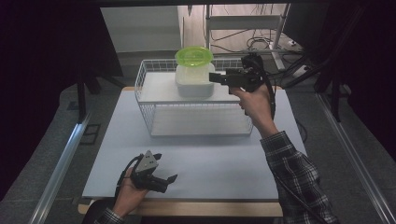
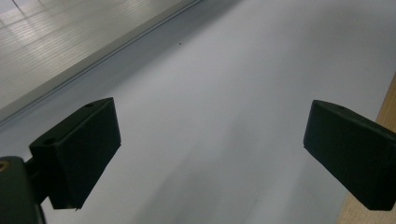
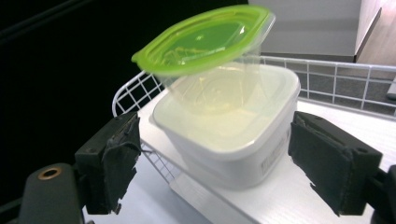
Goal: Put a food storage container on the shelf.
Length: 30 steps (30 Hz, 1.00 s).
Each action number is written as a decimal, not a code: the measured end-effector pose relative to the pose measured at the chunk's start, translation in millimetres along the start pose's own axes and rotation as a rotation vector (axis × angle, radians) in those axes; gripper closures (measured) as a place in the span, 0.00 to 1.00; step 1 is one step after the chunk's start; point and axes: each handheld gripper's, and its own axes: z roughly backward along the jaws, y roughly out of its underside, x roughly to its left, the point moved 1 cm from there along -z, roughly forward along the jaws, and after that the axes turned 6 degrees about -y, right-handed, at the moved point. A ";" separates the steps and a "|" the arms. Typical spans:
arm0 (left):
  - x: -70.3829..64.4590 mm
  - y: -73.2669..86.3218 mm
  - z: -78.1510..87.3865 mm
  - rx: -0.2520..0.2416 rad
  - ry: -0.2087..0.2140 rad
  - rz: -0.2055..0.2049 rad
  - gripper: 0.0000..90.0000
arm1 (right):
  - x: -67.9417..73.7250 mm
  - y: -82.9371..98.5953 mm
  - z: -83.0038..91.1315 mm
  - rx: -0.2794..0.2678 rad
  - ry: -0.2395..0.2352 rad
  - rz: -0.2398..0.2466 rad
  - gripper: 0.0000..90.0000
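A white square tub (image 1: 194, 82) stands on the white upper shelf of a wire rack (image 1: 144, 95) at the back of the table. On the tub sits a clear cup with a green lid (image 1: 194, 55), tilted in the right gripper view (image 3: 205, 39). My right gripper (image 1: 214, 77) is held at the tub's right side. It is open, and its jaws straddle the tub (image 3: 233, 135) without touching it. My left gripper (image 1: 166, 169) rests low over the table's front left, open and with nothing in it (image 2: 210, 140).
The rack's wire rim (image 3: 327, 63) rises behind the tub. A pale board (image 1: 210, 158) covers the table, with its wooden edge (image 2: 387, 112) close to the left gripper. Metal rails run along both sides of the table, and cables and shelving stand behind it.
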 end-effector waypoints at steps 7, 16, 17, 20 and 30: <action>-0.4 0.1 -0.5 -0.001 0.002 0.002 0.04 | 8.1 16.4 4.7 0.019 0.018 0.074 0.14; -0.4 0.3 -1.1 -0.004 0.005 0.005 0.04 | 13.3 38.9 5.7 0.049 0.021 0.133 0.11; -0.3 0.4 -1.2 -0.003 0.005 0.004 0.04 | 13.9 41.1 5.7 0.053 0.022 0.140 0.10; -0.4 0.4 -1.2 -0.004 0.006 0.004 0.04 | 15.4 47.8 5.4 0.070 0.028 0.169 0.09; -0.5 0.5 -1.3 -0.003 0.009 0.003 0.04 | 17.3 65.5 5.8 0.083 0.025 0.211 0.08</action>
